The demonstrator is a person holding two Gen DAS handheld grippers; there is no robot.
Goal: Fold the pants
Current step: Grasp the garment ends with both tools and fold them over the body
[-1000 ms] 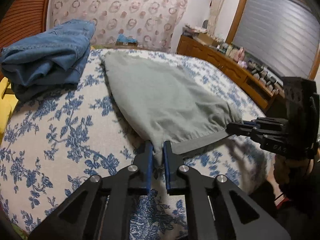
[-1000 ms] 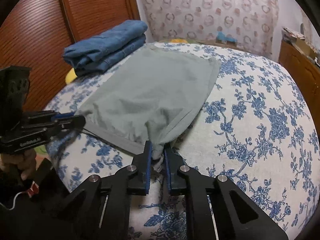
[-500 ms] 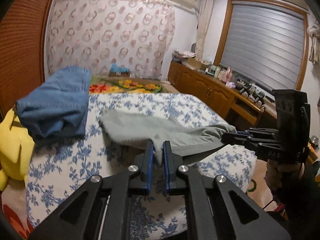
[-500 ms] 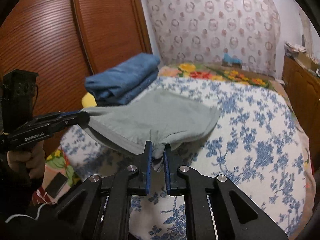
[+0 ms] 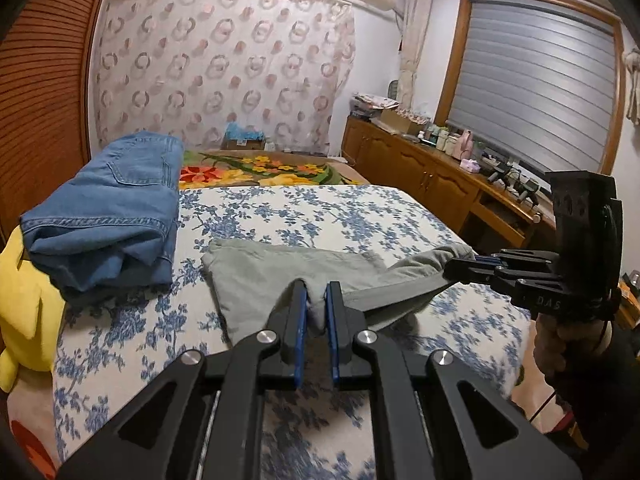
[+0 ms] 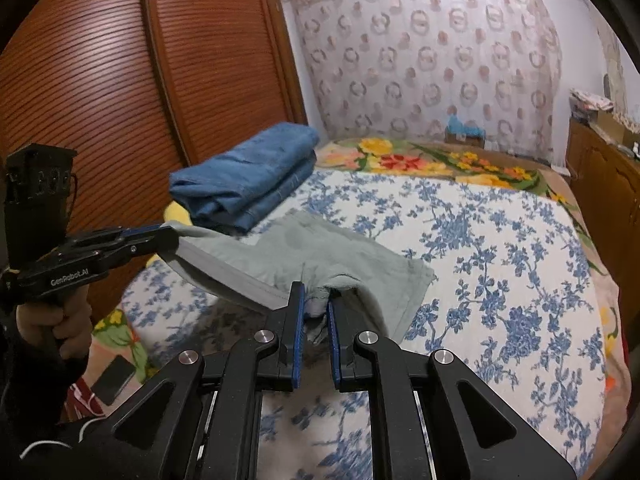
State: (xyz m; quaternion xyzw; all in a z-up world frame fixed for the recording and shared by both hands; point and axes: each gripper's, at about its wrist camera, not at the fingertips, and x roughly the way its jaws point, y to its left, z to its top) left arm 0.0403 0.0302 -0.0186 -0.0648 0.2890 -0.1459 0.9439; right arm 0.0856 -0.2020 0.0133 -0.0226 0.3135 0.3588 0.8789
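Grey-green pants [image 5: 260, 276] lie on the blue-flowered bed, their waistband end lifted off it. My left gripper [image 5: 316, 300] is shut on one corner of the waistband. My right gripper [image 6: 316, 304] is shut on the other corner. Each gripper shows in the other's view: the right gripper [image 5: 460, 270] at the right, the left gripper [image 6: 168, 236] at the left. The waistband [image 6: 236, 276] hangs taut between them. The far end of the pants [image 6: 360, 256] rests on the bed.
Folded blue jeans [image 5: 108, 208] sit on the bed at the far left, beside a yellow plush toy [image 5: 20, 304]. A wooden wardrobe [image 6: 120, 80] stands at the left. A wooden dresser [image 5: 440, 176] runs along the right wall. A phone [image 6: 116, 378] lies on the floor.
Both grippers have lifted the waistband end off the bed and pulled it back. More of the room shows now, and less of the pants lies flat.
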